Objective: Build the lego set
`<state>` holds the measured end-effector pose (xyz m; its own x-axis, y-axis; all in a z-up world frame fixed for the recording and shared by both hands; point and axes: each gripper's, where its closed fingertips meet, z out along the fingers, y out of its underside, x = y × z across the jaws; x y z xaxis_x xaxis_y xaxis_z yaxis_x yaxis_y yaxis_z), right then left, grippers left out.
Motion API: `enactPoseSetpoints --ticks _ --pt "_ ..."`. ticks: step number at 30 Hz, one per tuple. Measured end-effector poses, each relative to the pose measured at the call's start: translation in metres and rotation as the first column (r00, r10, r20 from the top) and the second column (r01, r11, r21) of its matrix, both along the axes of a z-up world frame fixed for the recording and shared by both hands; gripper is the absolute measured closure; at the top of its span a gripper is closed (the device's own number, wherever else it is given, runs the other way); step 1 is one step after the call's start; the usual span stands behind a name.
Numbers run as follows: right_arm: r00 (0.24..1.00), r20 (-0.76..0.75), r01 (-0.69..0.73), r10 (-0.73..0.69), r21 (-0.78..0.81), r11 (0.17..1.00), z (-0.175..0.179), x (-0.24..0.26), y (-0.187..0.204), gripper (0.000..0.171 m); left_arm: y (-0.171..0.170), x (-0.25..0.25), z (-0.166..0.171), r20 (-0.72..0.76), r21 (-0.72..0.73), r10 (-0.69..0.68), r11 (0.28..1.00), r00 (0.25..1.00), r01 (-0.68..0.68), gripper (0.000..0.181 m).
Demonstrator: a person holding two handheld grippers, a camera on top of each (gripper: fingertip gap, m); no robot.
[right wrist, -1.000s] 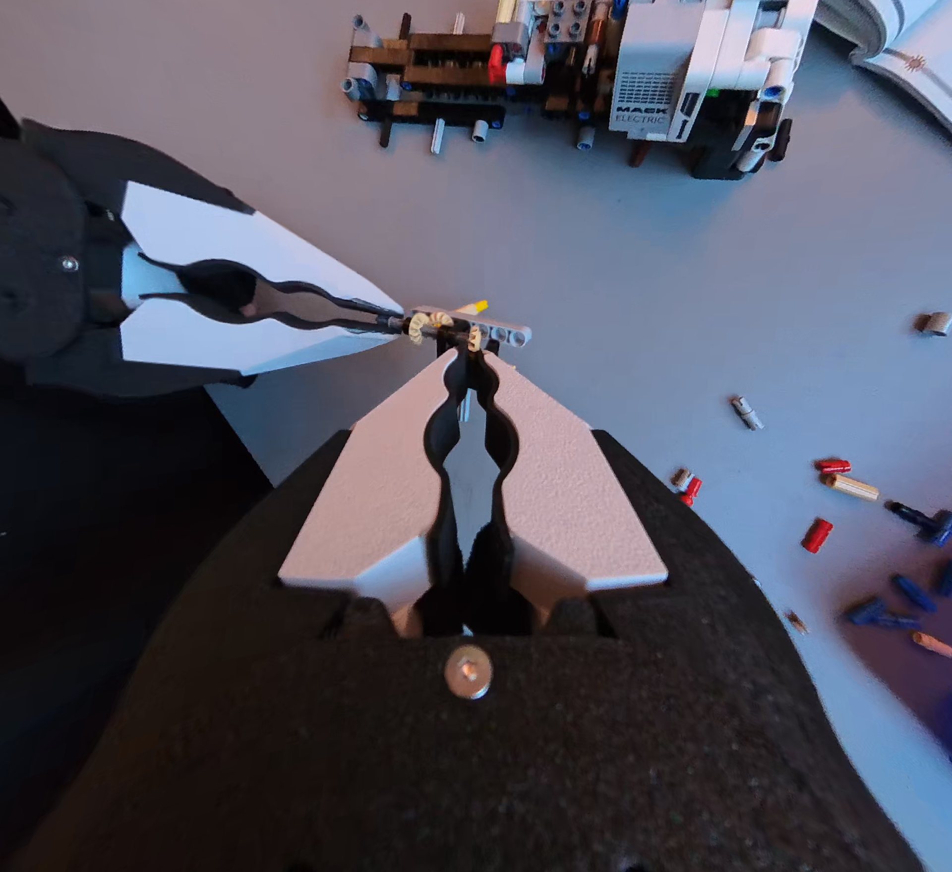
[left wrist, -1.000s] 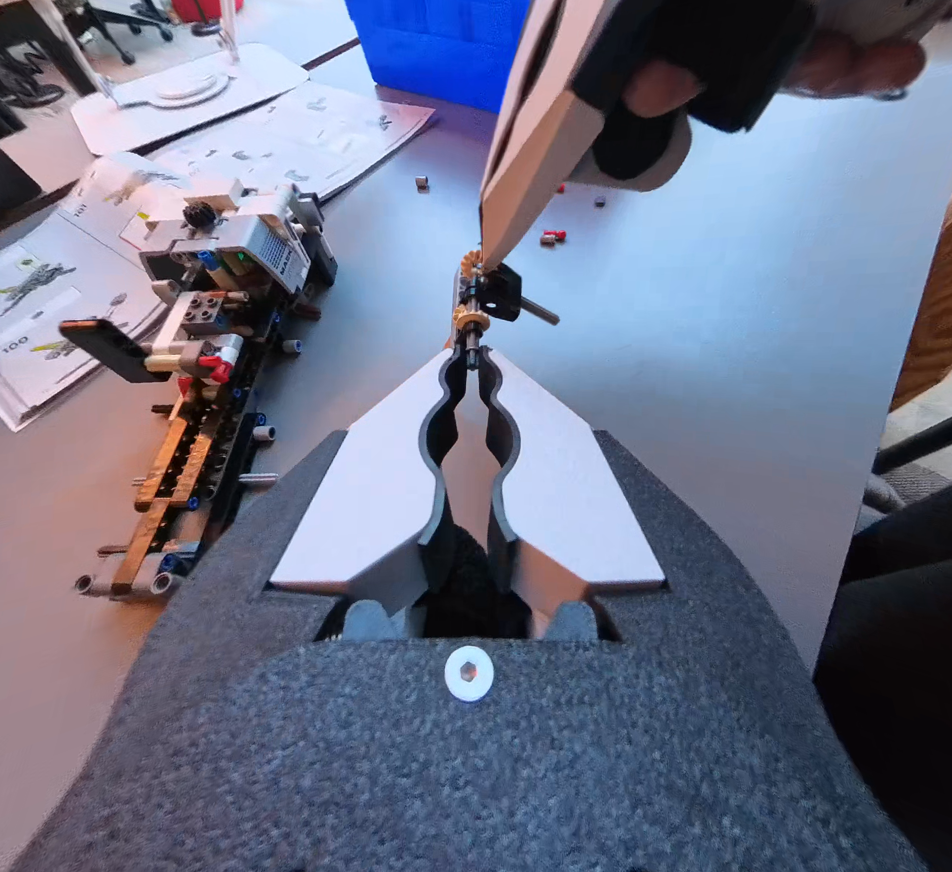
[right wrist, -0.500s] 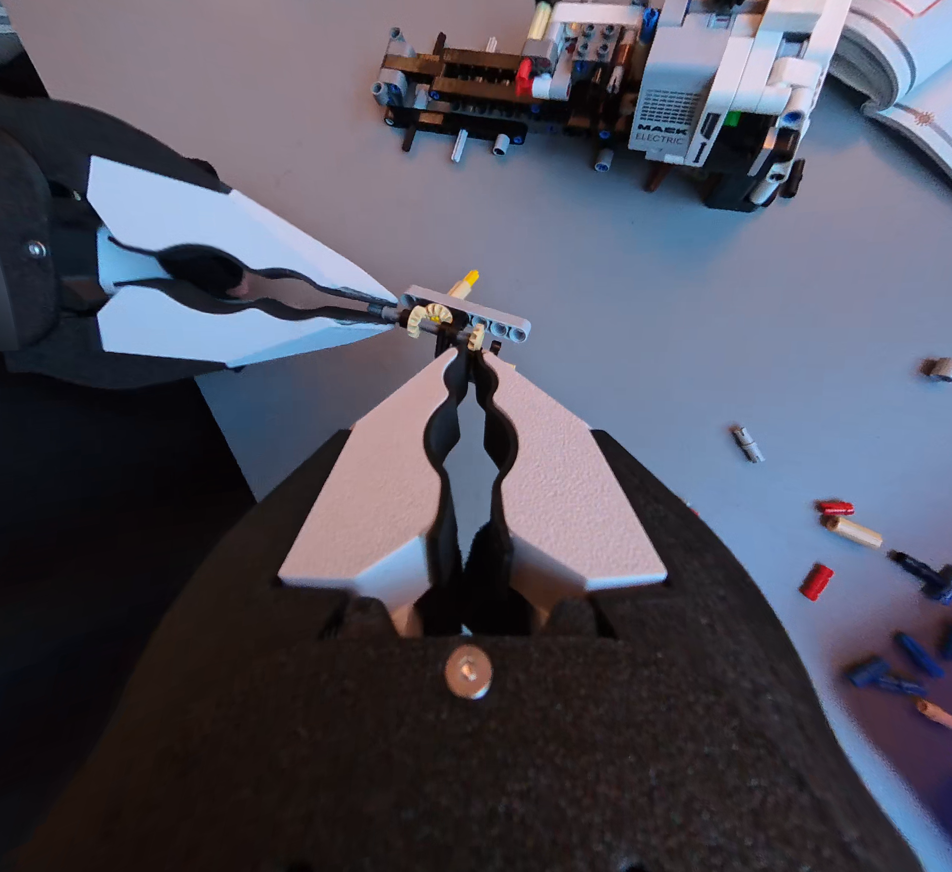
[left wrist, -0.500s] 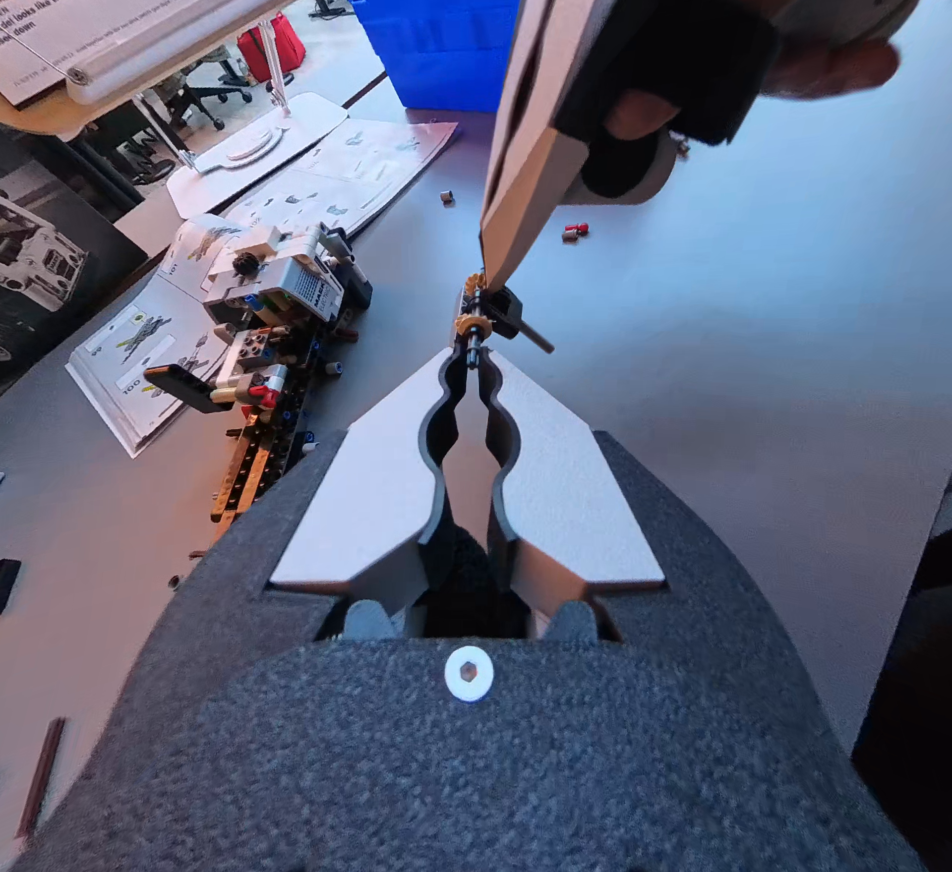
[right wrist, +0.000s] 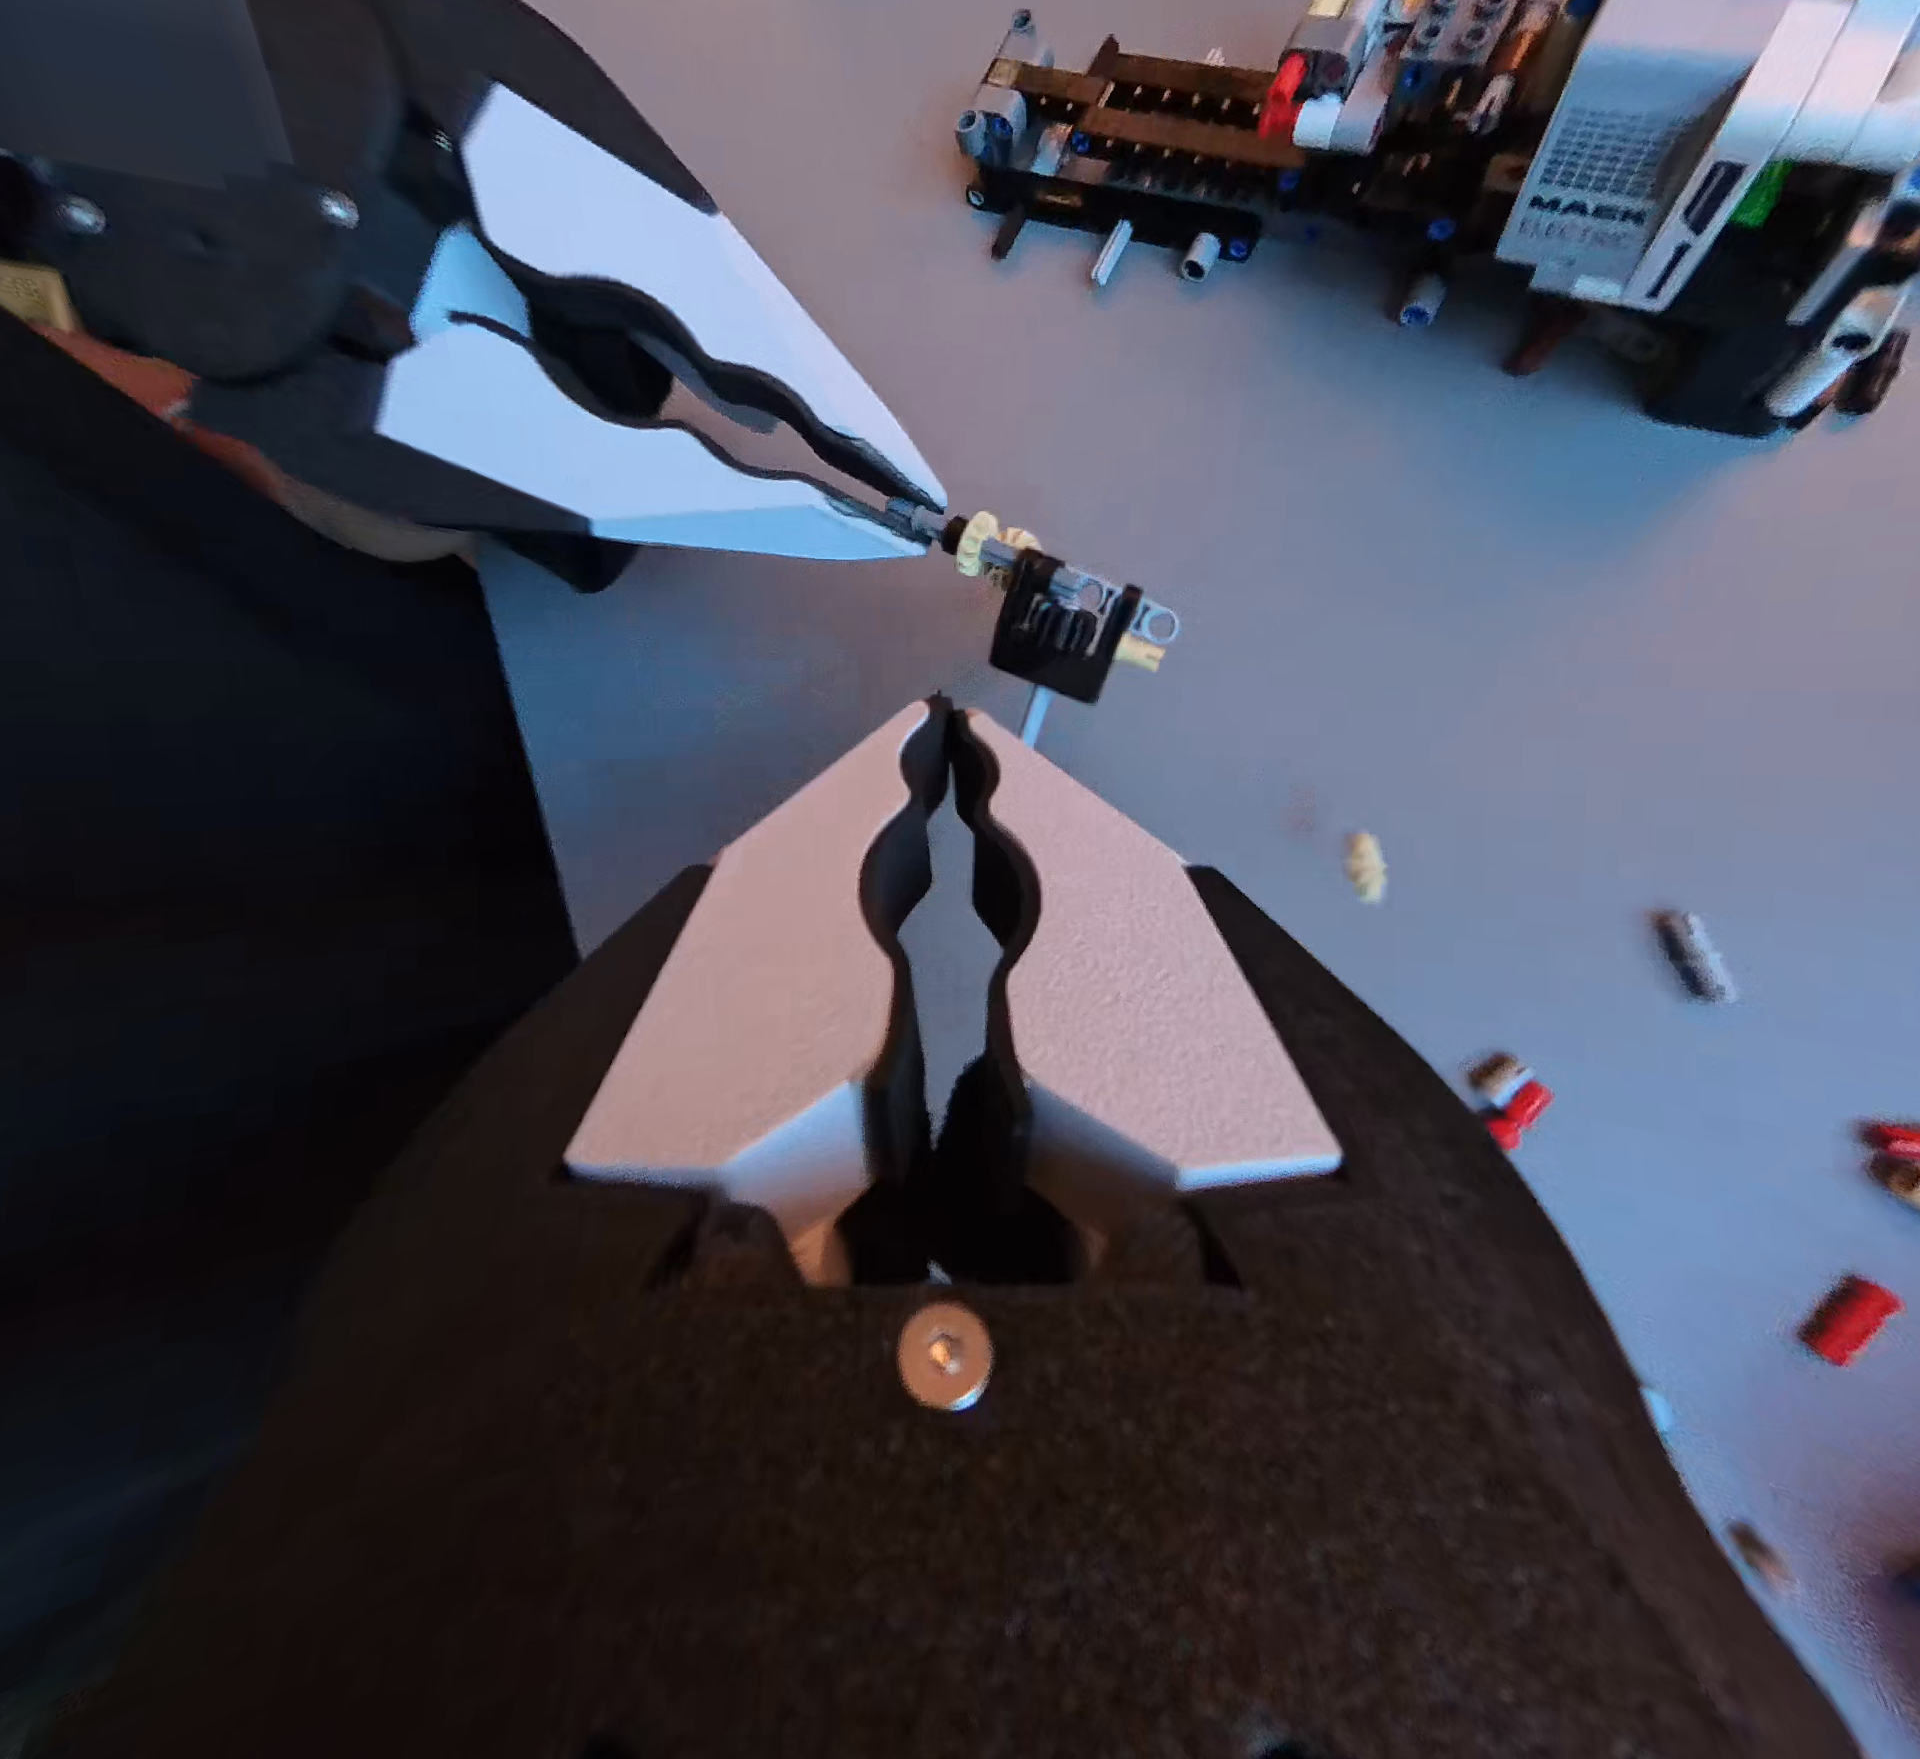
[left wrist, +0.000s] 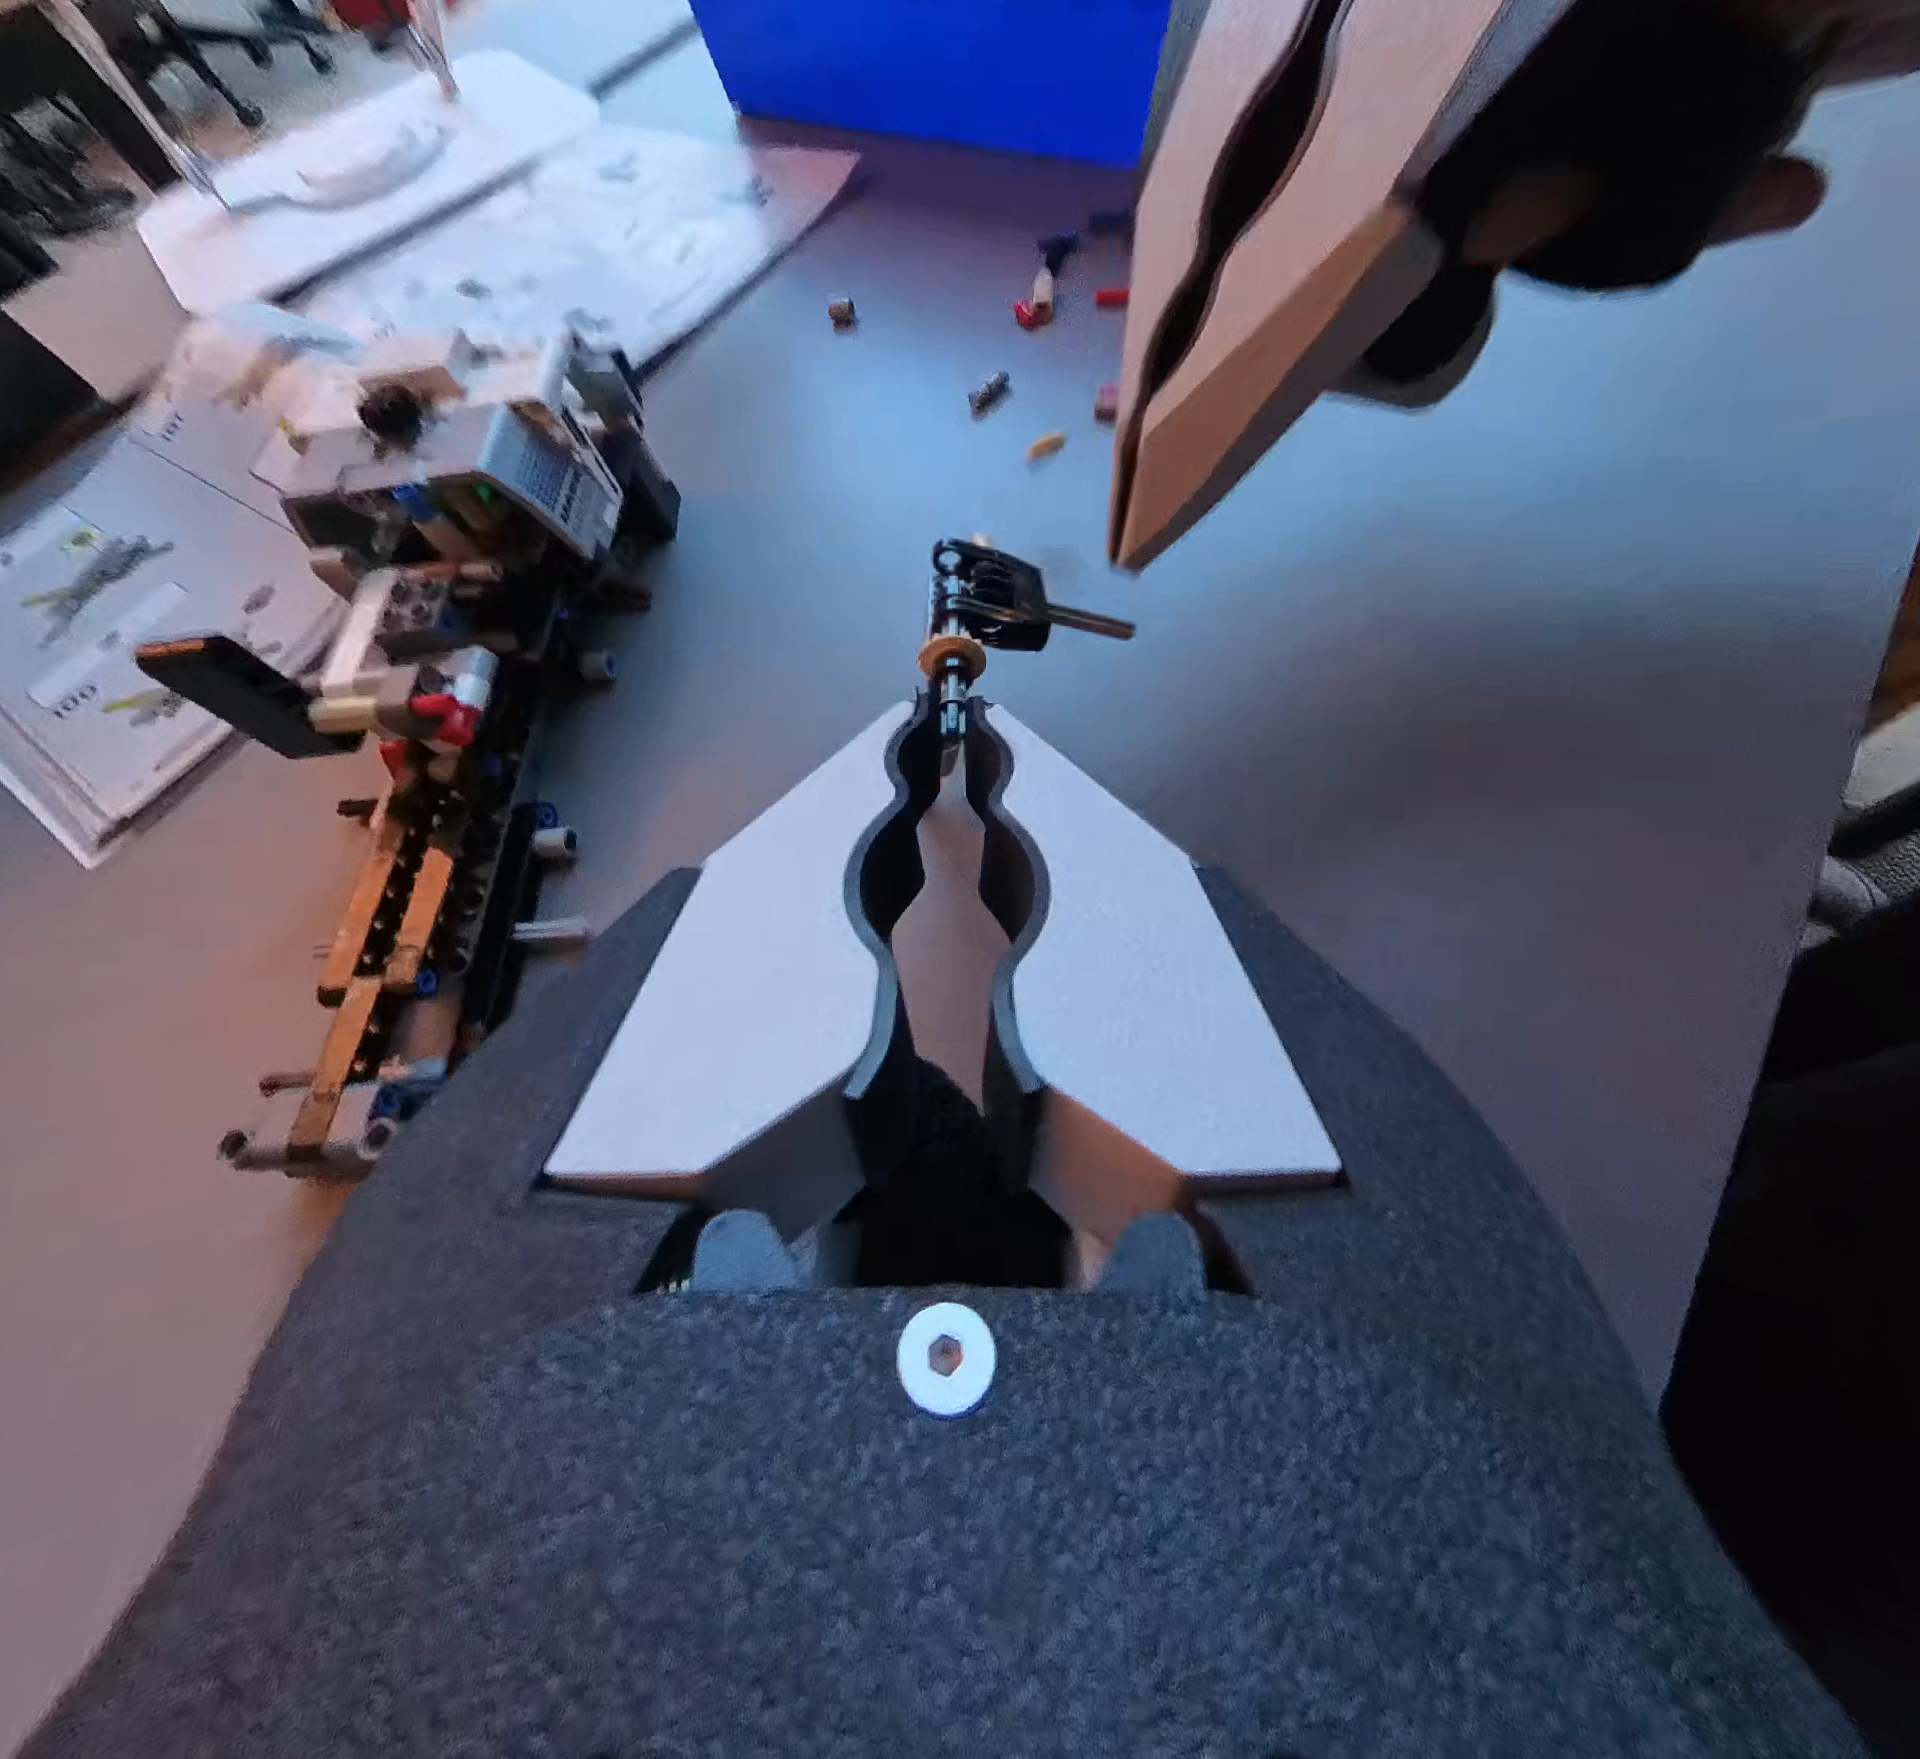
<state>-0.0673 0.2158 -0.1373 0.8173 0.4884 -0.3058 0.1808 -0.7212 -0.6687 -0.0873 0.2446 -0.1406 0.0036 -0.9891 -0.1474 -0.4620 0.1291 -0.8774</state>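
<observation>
Left gripper clenched on the axle end of a small gear subassembly, held just ahead of its tips. Right gripper pinched together on nothing, just beside the subassembly. Partly built truck beyond, left.

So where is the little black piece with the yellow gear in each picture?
Left wrist view: the black piece sits just above the middle, past the left gripper tips.
Right wrist view: it sits just above the right gripper tips.
Shared landmark: the half-built truck.
</observation>
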Motion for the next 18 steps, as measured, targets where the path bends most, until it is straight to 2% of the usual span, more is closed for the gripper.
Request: enactPoseSetpoints --ticks 3,6,9,11,13,15,18 --pt "0.994 -0.057 0.090 -0.090 -0.011 0.996 -0.003 0.014 -0.004 0.171 0.001 -0.009 -0.012 -0.058 -0.041 -0.014 0.999 0.998 0.012 0.179" --pt "0.973 -0.042 0.230 -0.229 0.029 0.973 -0.009 0.043 -0.009 0.171 0.000 -0.017 -0.031 -0.159 -0.040 -0.059 0.998 0.985 0.054 0.179" --pt "0.901 0.082 0.419 -0.427 0.100 0.903 -0.024 0.086 -0.025 0.160 -0.007 -0.018 -0.041 -0.211 -0.019 -0.103 0.995 0.972 0.101 0.179" --pt "0.846 0.133 0.501 -0.517 0.139 0.854 -0.031 0.102 -0.036 0.149 -0.008 -0.018 -0.043 -0.218 0.023 -0.096 0.994 0.971 0.103 0.179" --pt "0.774 0.189 0.573 -0.604 0.195 0.796 -0.035 0.116 -0.040 0.145 -0.012 -0.017 -0.048 -0.244 0.051 -0.109 0.991 0.964 0.124 0.179" --pt "0.749 0.196 0.595 -0.633 0.223 0.772 -0.038 0.119 -0.035 0.145 -0.016 -0.015 -0.048 -0.244 0.069 -0.134 0.985 0.960 0.155 0.178" --pt "0.765 0.178 0.587 -0.619 0.204 0.784 -0.045 0.116 -0.028 0.143 -0.019 -0.013 -0.048 -0.245 0.093 -0.146 0.981 0.959 0.173 0.178"
